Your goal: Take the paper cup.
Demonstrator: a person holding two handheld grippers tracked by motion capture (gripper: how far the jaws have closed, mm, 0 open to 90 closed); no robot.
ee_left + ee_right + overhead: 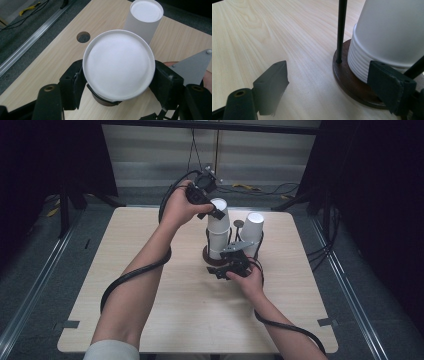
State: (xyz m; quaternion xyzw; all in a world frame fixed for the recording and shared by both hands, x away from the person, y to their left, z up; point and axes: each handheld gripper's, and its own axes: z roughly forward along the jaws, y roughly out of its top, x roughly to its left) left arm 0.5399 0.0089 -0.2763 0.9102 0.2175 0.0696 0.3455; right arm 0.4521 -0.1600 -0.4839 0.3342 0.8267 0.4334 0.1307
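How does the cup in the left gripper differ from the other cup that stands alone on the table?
The held cup is clamped by the left gripper above the stack in the holder; the lone cup stands free on the table, with no gripper on it. In the high view the held cup sits higher than the lone cup. Both are white, upside down paper cups.

Both grippers are black, the left gripper [216, 213] and the right gripper [218, 272] alike, with blocky matte jaws. A grey three-cornered plate [236, 247] with screws sits behind the right jaws. Thick black cables trail back along bare forearms; a pale sleeve [111, 351] covers the left upper arm.
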